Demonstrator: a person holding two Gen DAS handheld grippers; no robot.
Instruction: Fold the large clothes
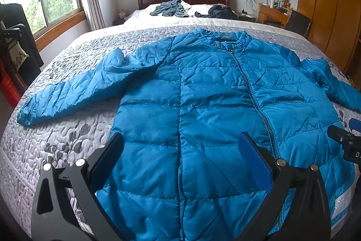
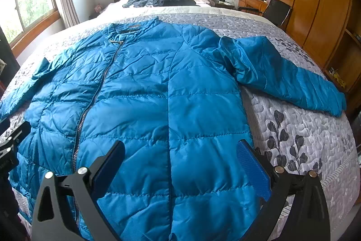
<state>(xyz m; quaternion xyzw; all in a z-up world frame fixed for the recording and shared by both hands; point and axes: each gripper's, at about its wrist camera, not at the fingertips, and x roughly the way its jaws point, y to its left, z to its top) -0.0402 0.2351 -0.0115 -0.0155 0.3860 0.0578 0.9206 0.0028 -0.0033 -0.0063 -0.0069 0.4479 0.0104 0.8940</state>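
The blue quilted jacket fills mid-frame, zipped, face-up on the quilted bedspread, sleeves splayed. Left gripper and right gripper hover spread wide, pinching nothing. Folding looks unstarted; next likely calls for gripping a sleeve, folding inward

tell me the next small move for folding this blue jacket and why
Probably bring the left gripper over to the sleeve stretched out to that side and close on its cuff. The blue jacket already lies flat and zipped on the bed, both sleeves are spread outward, and both grippers, the right gripper too, are open and empty.
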